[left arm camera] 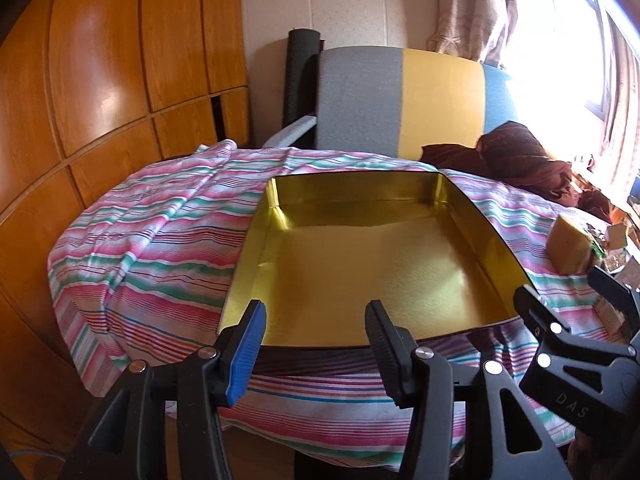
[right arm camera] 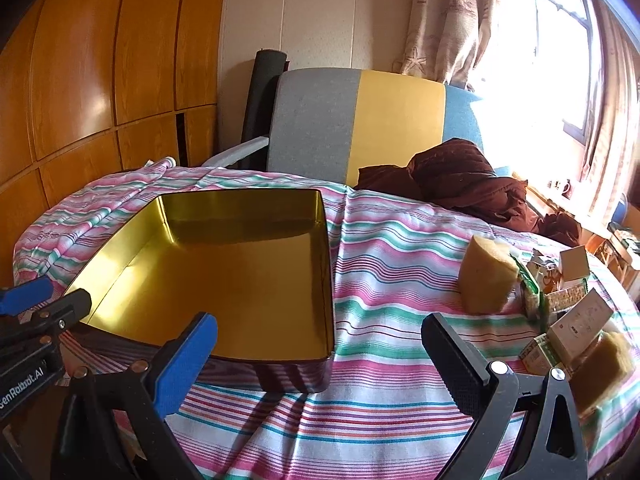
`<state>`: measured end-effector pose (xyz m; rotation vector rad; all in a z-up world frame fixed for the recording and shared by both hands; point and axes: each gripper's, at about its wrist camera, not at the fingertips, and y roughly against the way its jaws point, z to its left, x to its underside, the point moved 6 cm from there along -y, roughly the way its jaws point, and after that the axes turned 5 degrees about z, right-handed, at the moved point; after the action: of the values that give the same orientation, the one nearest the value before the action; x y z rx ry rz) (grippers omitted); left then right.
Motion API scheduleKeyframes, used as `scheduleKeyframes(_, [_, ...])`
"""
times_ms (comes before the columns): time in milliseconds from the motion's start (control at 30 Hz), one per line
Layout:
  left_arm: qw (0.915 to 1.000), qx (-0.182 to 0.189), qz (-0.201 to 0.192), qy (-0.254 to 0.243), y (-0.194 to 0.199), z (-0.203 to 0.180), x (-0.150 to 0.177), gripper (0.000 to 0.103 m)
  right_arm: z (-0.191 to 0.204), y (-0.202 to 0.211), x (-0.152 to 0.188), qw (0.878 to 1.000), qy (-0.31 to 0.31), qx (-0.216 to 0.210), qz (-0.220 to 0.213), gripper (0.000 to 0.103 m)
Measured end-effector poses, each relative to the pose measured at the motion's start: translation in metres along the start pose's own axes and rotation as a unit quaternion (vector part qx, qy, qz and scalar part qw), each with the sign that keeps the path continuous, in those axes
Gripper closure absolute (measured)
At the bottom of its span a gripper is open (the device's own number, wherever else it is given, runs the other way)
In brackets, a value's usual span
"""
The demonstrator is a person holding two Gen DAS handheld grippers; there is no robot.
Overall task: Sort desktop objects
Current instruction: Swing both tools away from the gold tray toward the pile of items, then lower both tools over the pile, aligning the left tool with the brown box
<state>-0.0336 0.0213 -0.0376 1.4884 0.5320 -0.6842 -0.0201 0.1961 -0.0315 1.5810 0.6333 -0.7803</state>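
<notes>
1. Surface: I see a table under a striped cloth [right arm camera: 400,248] in pink, green and white, rumpled at its far left.
2. Room: wooden wall panels [left arm camera: 100,80] at left; a grey, yellow and blue chair [right arm camera: 360,120] behind the table; a curtained window [right arm camera: 540,40] at right; a dark brown bundle of fabric [right arm camera: 460,176] on the far edge.
3. Container: a gold-lined tin [left arm camera: 360,248] sits open on the cloth, nothing inside it.
4. Objects to sort: a yellow sponge [right arm camera: 486,276] stands right of the tin, well apart, beside small boxes [right arm camera: 576,324] and a second sponge [right arm camera: 608,368].
5. Tools: my left gripper [left arm camera: 316,344] hangs spread wide at the tin's near rim, grasping nothing; my right gripper [right arm camera: 320,352] is likewise released, near the tin's right corner.
</notes>
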Motion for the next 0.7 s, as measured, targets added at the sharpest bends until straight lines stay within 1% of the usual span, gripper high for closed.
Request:
scheduleKeyframes(100, [0.9998,0.007,0.007,-0.018,-0.003,-0.014,0.003,0.05,-0.014,-0.001,0.001,1.0,-0.016,0.007,0.002,0.0])
scheduleKeyframes(267, [0.9974,0.056,0.016,-0.042,-0.002,-0.038,0.006,0.05,-0.039,-0.002,0.004,0.999,-0.039,0.015,0.006,0.0])
scheduleKeyframes(367, [0.9952,0.078,0.009,-0.059,0.002,-0.055,0.005,0.05,-0.057,0.0,0.006,0.998,-0.051,0.023,0.005,0.0])
scheduleKeyframes(533, [0.9897,0.112,-0.004,-0.089,0.008,-0.087,-0.002,0.05,-0.099,0.004,0.011,0.995,-0.085,0.045,0.005,0.0])
scheduleKeyframes(700, [0.9831,0.138,0.002,-0.12,0.005,-0.12,-0.007,0.049,-0.148,0.014,0.022,0.99,-0.123,0.066,0.002,0.0])
